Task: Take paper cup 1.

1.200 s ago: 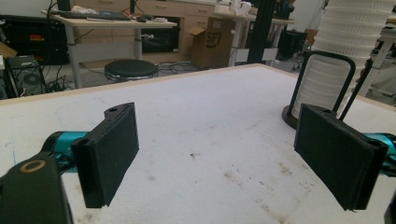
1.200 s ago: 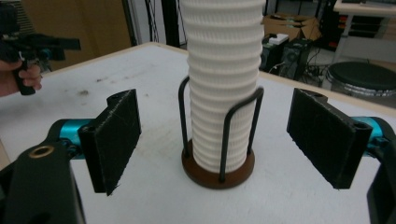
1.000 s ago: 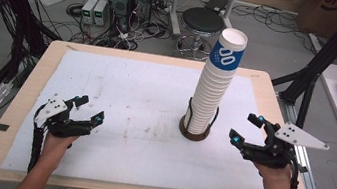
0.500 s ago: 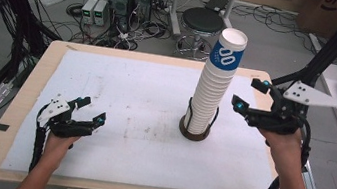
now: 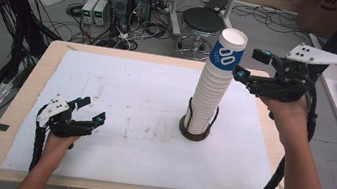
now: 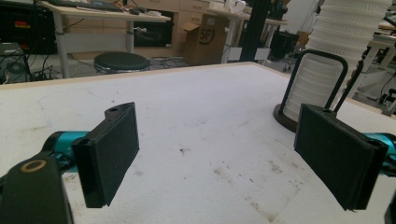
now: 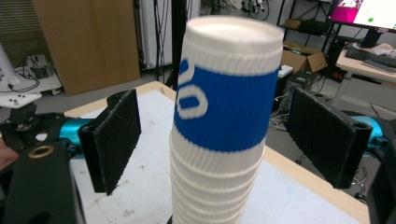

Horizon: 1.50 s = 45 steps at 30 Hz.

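A tall stack of white ribbed paper cups (image 5: 214,88) stands in a dark wire-frame holder (image 5: 195,129) on the white-covered table (image 5: 130,99), a little toward three o'clock from the table's middle; the topmost cup (image 7: 227,84) carries a blue band with white print. Beyond the table's twelve o'clock edge a black stool (image 5: 202,21) and tangled cables lie on the floor. The right tool (image 5: 247,65) is raised at the stack's three o'clock, level with the top cup, jaws wide on either side of it and, as far as the blur allows, not touching. The left tool (image 5: 88,113) rests low near eight o'clock, jaws wide apart and holding nothing.
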Motion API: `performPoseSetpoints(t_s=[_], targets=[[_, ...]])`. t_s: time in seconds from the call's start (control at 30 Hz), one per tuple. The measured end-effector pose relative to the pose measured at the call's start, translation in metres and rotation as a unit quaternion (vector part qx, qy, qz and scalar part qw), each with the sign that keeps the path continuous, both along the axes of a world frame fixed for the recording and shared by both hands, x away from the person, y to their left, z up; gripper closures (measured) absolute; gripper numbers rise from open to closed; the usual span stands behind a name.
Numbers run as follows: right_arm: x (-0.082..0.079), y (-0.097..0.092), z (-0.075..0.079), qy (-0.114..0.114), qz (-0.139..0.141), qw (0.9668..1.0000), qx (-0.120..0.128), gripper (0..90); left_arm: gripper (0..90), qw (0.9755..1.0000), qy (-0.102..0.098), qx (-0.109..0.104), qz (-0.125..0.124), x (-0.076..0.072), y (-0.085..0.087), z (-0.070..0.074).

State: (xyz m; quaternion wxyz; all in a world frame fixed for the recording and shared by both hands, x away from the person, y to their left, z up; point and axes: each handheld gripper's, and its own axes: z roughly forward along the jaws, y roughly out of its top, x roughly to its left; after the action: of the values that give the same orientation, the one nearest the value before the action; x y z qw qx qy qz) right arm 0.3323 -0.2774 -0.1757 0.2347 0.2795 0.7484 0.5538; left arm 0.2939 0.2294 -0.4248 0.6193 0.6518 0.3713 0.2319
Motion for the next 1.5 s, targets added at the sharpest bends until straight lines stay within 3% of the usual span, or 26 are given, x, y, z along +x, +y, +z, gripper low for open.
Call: performPoseSetpoints(t_s=[0.33, 0.67, 0.83, 0.9, 0.97, 1.1, 1.17, 1.33, 1.5], targets=[[0.018, 0.008, 0.014, 0.015, -0.006, 0.9998, -0.009, 17.7, 14.0, 1.0, 0.002, -0.001, -0.003, 0.0, -0.002, 0.0], [0.034, 0.022, 0.018, 0.035, 0.012, 0.9993, -0.009, 17.8, 14.0, 1.0, 0.001, -0.001, -0.004, 0.0, -0.001, 0.0], [0.036, 0.029, 0.018, 0.03, 0.011, 0.9993, -0.021, 19.8, 14.0, 1.0, 0.001, 0.0, -0.005, 0.0, -0.001, 0.0], [0.036, 0.027, 0.018, 0.027, 0.005, 0.9993, -0.027, 27.2, 14.0, 1.0, 0.001, 0.0, -0.005, 0.0, -0.002, 0.0], [0.036, 0.026, 0.019, 0.026, 0.005, 0.9993, -0.027, 28.8, 14.0, 1.0, 0.002, -0.002, -0.005, 0.0, -0.003, 0.0], [0.034, 0.022, 0.021, 0.023, 0.004, 0.9995, -0.021, 30.7, 14.0, 1.0, 0.002, 0.001, -0.008, 0.0, -0.003, 0.0], [0.034, 0.022, 0.023, 0.012, 0.007, 0.9996, -0.024, 31.1, 14.0, 1.0, 0.002, 0.002, -0.009, 0.0, -0.003, 0.0], [0.032, 0.025, 0.029, 0.01, 0.004, 0.9994, -0.032, 31.8, 14.0, 1.0, 0.002, 0.001, -0.009, 0.0, -0.004, 0.0], [0.029, 0.024, 0.035, -0.01, 0.002, 0.9999, -0.014, 32.2, 14.0, 1.0, 0.002, 0.001, -0.008, 0.0, -0.004, 0.0]])
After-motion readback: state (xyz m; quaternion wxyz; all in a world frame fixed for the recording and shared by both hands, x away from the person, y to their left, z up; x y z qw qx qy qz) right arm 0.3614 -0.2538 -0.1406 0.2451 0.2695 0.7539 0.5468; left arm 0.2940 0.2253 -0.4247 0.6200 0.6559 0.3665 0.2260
